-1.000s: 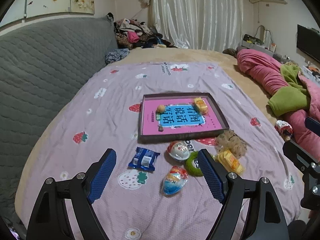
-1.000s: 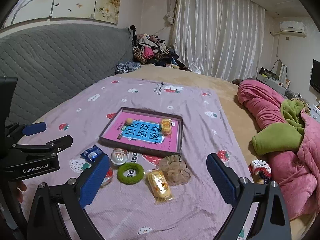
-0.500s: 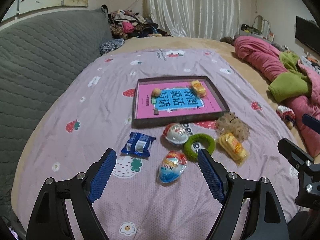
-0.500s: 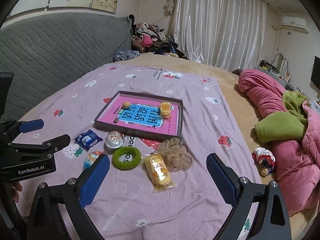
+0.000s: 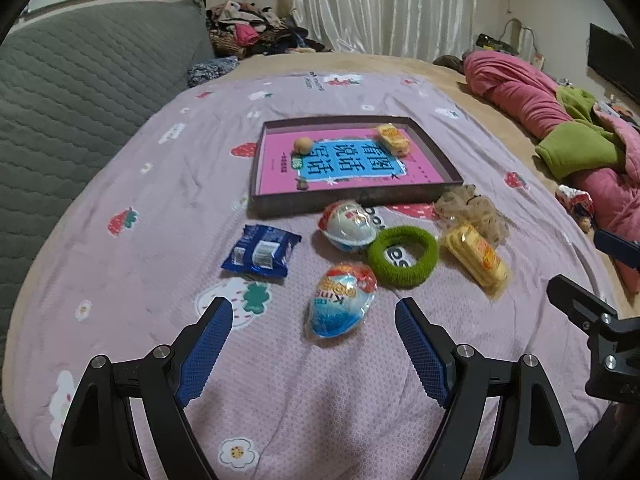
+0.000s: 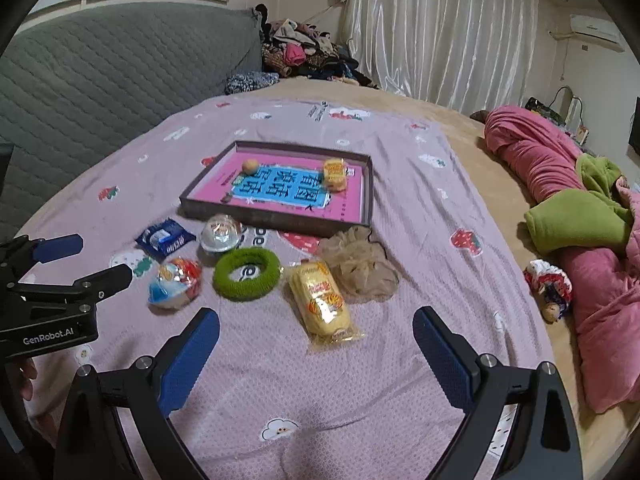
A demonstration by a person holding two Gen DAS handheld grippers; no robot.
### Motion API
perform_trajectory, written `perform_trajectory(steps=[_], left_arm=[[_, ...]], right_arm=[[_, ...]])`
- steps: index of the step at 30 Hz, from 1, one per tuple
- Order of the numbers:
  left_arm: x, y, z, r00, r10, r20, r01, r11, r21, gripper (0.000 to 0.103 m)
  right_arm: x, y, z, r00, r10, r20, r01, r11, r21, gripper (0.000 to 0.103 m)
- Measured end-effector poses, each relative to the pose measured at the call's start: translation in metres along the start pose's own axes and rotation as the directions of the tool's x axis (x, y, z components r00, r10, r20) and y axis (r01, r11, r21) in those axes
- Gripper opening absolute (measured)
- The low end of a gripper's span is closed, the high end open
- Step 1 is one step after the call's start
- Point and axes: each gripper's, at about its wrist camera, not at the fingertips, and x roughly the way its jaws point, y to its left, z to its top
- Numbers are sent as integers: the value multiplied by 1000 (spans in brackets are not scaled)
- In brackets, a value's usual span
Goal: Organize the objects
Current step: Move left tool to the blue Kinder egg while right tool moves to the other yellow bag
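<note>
A home bedroom: beyond the fingers spreads a lilac strawberry-print bedsheet (image 5: 132, 168), a grey quilted headboard (image 5: 72, 92) to their left, white satin curtains (image 6: 440, 36) far ahead.

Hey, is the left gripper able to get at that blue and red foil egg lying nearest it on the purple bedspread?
Probably yes: the left gripper is open and empty, the blue and red foil egg lies just ahead, nothing lies between them.

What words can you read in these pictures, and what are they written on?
"GenRobot.AI": on the left gripper.
"看图说话写话", seen upside down: on the pink book cover in the tray.
"Kinder", upside down, partly hidden: on the egg wrapper.
Blue packet, yellow cake wrapper: too blurred.
</note>
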Motion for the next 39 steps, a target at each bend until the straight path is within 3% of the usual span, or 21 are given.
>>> perform_trajectory(steps=[31,39], left_arm=[[66,0,-10,997,-49,-57,49,999,9,84],[78,1,-9,996,-79,-48,80,997,1,84]], right_arm=[[82,-17,-19,995,-6,-102,7,1000,5,98],[109,-24,-19,990,27,-138,-21,999,47,98]])
